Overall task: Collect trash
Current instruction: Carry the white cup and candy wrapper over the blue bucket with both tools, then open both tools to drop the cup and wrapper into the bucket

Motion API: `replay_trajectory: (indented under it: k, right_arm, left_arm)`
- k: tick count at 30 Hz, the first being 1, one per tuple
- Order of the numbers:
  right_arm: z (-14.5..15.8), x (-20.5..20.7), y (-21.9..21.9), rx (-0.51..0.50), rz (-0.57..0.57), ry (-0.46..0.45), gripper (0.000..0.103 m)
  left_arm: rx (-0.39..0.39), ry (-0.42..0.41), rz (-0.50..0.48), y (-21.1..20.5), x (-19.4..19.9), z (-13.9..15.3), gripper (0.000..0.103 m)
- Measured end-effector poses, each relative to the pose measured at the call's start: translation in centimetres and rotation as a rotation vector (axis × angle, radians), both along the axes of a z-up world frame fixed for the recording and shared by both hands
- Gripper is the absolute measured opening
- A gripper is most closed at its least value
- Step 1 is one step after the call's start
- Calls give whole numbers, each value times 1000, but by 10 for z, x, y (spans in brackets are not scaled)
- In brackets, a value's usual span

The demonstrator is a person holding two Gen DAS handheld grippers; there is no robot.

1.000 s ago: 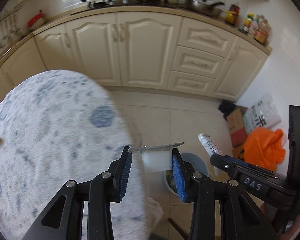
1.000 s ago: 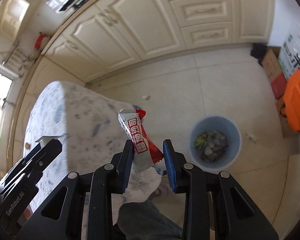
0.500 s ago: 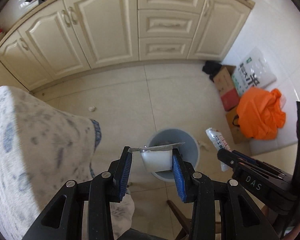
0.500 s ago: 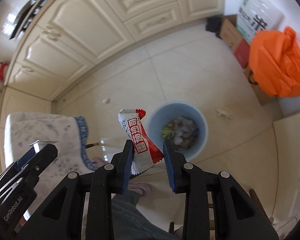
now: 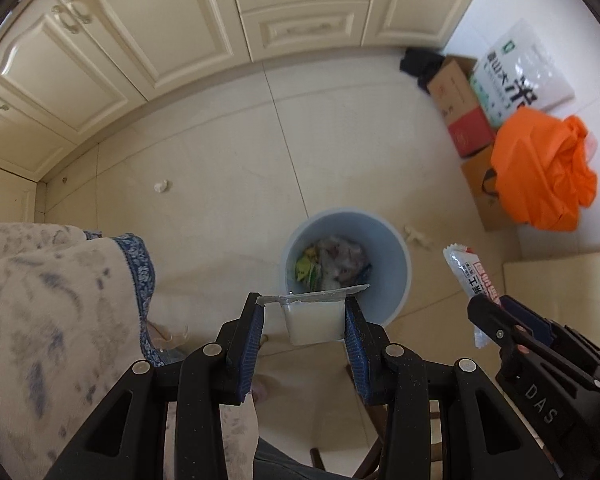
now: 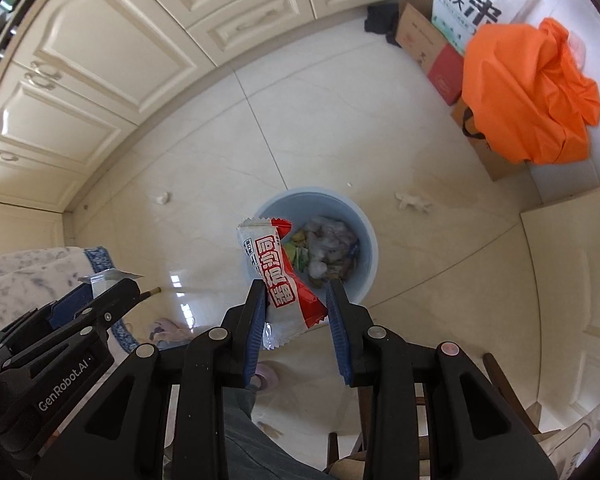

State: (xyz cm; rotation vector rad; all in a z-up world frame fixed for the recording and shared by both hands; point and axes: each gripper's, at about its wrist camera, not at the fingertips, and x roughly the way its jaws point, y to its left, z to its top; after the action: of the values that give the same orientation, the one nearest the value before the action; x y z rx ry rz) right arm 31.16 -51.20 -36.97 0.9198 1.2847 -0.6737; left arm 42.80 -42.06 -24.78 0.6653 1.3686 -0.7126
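My left gripper is shut on a white plastic cup with a peeled foil lid, held above the near rim of a light blue trash bin on the floor. My right gripper is shut on a red and white snack wrapper, held over the same bin, which holds several pieces of trash. The wrapper also shows in the left wrist view, right of the bin. The left gripper's side shows at lower left in the right wrist view.
A table with a blue-patterned cloth is at the left. Cream cabinets line the far wall. Cardboard boxes, a rice bag and an orange bag sit at the right. Paper scraps lie on the floor.
Both grippers swung from over the table toward the floor and now hang over the blue bin, which has come closer. Both still hold their items.
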Motion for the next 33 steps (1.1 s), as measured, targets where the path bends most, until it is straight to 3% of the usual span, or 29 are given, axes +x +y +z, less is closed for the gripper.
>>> replay_trajectory:
  k: [9, 13, 18, 20, 22, 33]
  right_arm:
    - [-29, 7, 4, 51, 10, 65, 31]
    - [-35, 9, 5, 54, 11, 85, 31]
    - [-41, 11, 5, 55, -3, 112, 34]
    - [-43, 11, 5, 65, -9, 126, 37]
    - [-46, 11, 4, 96, -19, 136, 51]
    - [-45, 8, 5, 84, -33, 164, 61]
  left_arm:
    - [50, 141, -46, -48, 27, -52, 36]
    - [102, 124, -26, -50, 42, -70, 36]
    - [116, 183, 3, -54, 52, -86, 36]
    - [123, 169, -1, -57, 55, -90, 36]
    - [138, 153, -6, -57, 55, -91, 36]
    - [122, 196, 10, -41, 53, -84, 36]
